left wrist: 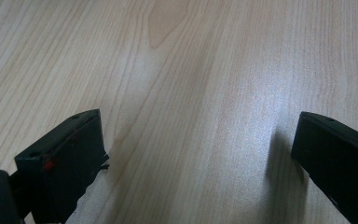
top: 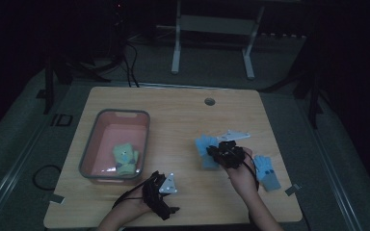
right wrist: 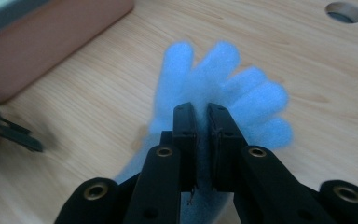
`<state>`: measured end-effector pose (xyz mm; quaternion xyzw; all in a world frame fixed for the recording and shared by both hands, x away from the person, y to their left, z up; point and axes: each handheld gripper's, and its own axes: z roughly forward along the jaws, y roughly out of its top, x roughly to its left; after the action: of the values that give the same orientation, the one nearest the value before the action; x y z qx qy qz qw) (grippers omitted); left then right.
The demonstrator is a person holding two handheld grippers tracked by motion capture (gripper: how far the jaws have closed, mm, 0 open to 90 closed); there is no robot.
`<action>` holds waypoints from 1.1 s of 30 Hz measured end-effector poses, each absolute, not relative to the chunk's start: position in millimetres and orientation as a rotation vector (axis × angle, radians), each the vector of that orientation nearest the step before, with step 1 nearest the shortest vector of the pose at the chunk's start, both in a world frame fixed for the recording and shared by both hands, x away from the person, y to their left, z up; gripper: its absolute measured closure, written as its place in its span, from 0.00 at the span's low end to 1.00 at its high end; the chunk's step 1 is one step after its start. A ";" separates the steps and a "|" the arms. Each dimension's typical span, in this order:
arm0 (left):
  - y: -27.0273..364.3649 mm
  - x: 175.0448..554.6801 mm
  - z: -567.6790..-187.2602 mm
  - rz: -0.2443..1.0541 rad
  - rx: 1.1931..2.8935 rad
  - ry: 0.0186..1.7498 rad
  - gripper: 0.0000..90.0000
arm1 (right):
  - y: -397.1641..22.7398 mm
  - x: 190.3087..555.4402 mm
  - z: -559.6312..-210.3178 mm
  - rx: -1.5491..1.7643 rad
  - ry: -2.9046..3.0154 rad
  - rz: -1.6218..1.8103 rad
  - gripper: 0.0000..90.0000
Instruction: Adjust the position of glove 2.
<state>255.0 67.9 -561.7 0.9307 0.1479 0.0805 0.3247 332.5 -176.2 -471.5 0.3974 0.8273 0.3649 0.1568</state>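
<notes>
My right gripper (top: 217, 153) (right wrist: 202, 122) is shut on a fuzzy light blue glove (top: 205, 150) (right wrist: 223, 88), pinching its palm and holding it above the wooden table (top: 183, 120); the glove's fingers point toward the bin. A second blue glove (top: 268, 173) lies flat on the table near the right edge. My left gripper (top: 172, 192) (left wrist: 198, 154) rests low over bare wood near the front edge, open, with nothing between its jaws. A pink bin with a grey rim (top: 101, 120) (right wrist: 51, 42) stands at the left and holds a green glove (top: 125, 160).
A round cable hole (top: 209, 101) (right wrist: 344, 11) sits near the table's far edge. Beyond the table stand white desk legs (top: 176, 53) and dark cables on the grey floor. A black cable loop (top: 46, 175) lies on the floor at the left.
</notes>
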 end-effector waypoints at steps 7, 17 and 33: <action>68.9 255.5 -561.8 0.208 2.437 0.383 0.03 | -158.9 321.3 -487.8 1.175 2.381 1.056 0.92; 68.8 255.3 -561.7 0.212 2.431 0.383 0.03 | -151.5 322.2 -523.5 1.221 2.408 0.981 0.91; 67.9 254.6 -562.9 0.201 2.434 0.384 0.03 | -152.2 325.1 -544.5 1.196 2.443 0.910 0.72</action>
<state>254.6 67.9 -562.9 0.9299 0.1469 0.0767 0.3283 325.1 -152.2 -544.5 0.4132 0.8438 0.3142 0.1361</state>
